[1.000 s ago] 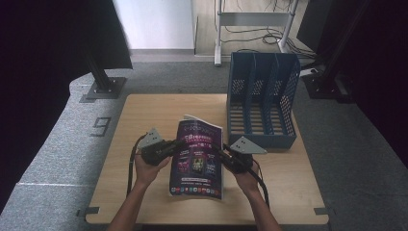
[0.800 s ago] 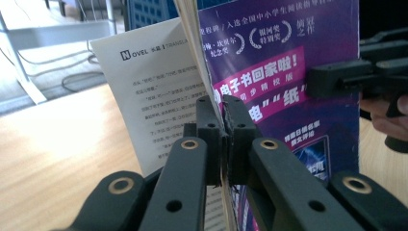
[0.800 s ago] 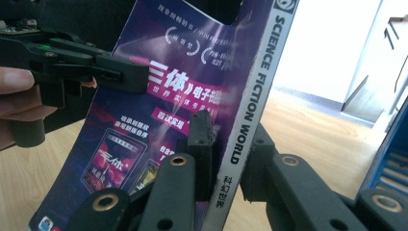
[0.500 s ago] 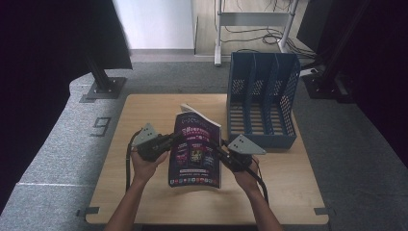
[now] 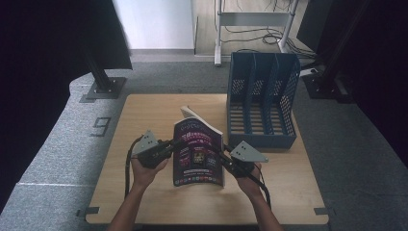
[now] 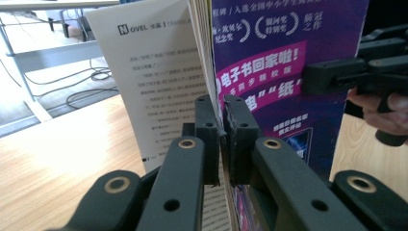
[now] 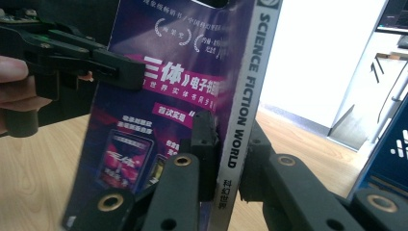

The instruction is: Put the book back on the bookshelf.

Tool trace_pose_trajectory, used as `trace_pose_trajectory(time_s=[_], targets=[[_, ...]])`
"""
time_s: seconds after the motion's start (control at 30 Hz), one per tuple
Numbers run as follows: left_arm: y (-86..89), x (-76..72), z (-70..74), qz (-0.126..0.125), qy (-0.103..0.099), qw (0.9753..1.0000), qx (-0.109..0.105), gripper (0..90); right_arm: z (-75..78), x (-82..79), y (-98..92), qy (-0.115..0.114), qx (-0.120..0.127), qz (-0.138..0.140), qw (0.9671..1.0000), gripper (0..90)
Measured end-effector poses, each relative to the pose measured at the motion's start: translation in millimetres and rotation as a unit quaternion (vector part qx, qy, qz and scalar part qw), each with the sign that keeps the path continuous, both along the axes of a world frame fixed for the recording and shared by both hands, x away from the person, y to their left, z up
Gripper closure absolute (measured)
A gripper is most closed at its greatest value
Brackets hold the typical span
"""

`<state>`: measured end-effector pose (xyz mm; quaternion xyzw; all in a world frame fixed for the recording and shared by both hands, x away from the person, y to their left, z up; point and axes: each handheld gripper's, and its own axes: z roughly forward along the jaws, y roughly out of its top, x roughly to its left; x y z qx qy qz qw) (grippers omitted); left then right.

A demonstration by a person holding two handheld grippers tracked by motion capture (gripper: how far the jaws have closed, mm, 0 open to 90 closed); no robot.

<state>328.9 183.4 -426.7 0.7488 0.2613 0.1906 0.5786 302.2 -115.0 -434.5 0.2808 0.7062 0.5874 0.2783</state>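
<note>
— Left gripper view first: what do our black jaws have?

— Our left gripper [image 6: 220, 126] is clamped on the open edge of the purple-covered paperback magazine [image 6: 284, 62], the cover and a thin sheaf of pages pinched between the two pads. A white printed page [image 6: 154, 72] fans loose on the far side of the jaws.

— And our right one?

— In the right gripper view our right gripper [image 7: 231, 144] is closed across the magazine's [image 7: 183, 91] silver spine, which reads "SCIENCE FICTION WORLD"; one jaw sits on the purple cover, the other behind the spine. We see the left gripper [image 7: 120, 72] across the cover, biting the opposite edge.

— Where does the magazine stand?

— From the high view the magazine [image 5: 197, 154] is held nearly upright between our two grippers, left gripper [image 5: 163, 149] on its left edge, right gripper [image 5: 226, 161] on its right edge, cover facing us. We cannot tell whether its lower edge touches the light wooden table [image 5: 144, 110]. The blue plastic perforated file rack [image 5: 262, 96] with three slots stands just beyond and to the right, apart from the magazine.
</note>
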Motion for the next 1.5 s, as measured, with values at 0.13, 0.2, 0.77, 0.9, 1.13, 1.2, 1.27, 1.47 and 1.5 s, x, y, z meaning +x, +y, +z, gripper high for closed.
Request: trace_pose_trajectory(time_s=[0.13,0.2,0.77,0.9,1.13,1.2,1.27,1.47,1.5], targets=[[2.4,-0.9,-3.4,0.001,0.0,1.0,0.0,82.3,-2.6,-3.2,-2.7,0.0,0.002,0.007,1.0,80.4],[4.9,-0.4,-4.8,0.002,0.0,1.0,-0.005,80.0,-3.0,-4.8,-4.5,0.0,0.007,0.011,0.9999,80.4],[3.4,2.9,-3.3,-0.019,0.008,0.9995,-0.024,86.6,0.0,-7.4,-4.3,-0.008,-0.006,0.042,0.9991,79.9],[3.8,5.0,-4.0,-0.006,0.01,0.9997,-0.019,79.8,0.2,-8.2,-4.5,-0.005,-0.004,0.047,0.9989,80.5],[1.9,8.8,-6.3,0.042,0.001,0.9991,-0.01,55.5,-1.0,-12.6,-7.2,-0.004,-0.001,0.062,0.9981,81.1],[-0.8,9.3,-5.9,0.052,-0.003,0.9986,-0.005,50.6,-1.0,-12.8,-7.2,-0.004,-0.002,0.064,0.9979,81.1],[-2.9,12.0,-6.4,0.058,0.0,0.9983,-0.004,44.3,-0.9,-13.1,-7.2,-0.005,-0.003,0.066,0.9978,81.1],[-6.7,22.1,-9.9,0.067,0.009,0.9976,-0.01,31.8,-0.7,-12.8,-7.5,-0.005,-0.004,0.07,0.9976,81.1],[-7.4,23.5,-10.6,0.068,0.009,0.9976,-0.011,30.7,-0.7,-12.6,-7.5,-0.004,-0.004,0.07,0.9975,81.1]])
